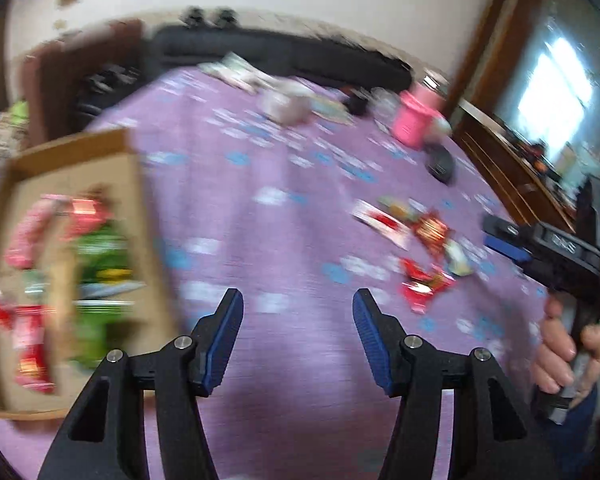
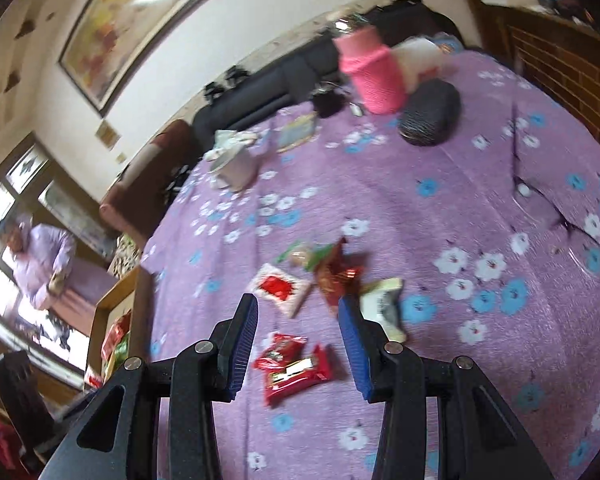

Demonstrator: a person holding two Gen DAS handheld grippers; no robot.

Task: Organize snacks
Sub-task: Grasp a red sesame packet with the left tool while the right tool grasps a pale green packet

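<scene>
My left gripper (image 1: 298, 296) hangs open over bare purple cloth with nothing between its blue pads (image 1: 228, 340). To its left stands a cardboard box (image 1: 72, 148) holding red and green snack packets (image 1: 100, 260). Loose snacks (image 1: 420, 248) lie on the cloth to the right, where a hand carries my right gripper (image 1: 496, 236). In the right wrist view my right gripper (image 2: 298, 300) is open above the cloth. Two red packets (image 2: 292, 368) lie below, between its fingers and untouched. Beyond lie a white-and-red packet (image 2: 280, 288), a dark red packet (image 2: 336, 276) and a white-grey packet (image 2: 382, 304).
A pink bottle (image 2: 372, 72), a dark oval case (image 2: 430, 118) and a white container (image 2: 236, 168) stand at the far side of the flowered cloth (image 2: 460, 200). The box (image 2: 116, 320) shows at the left edge. A person (image 2: 40, 256) sits in the background.
</scene>
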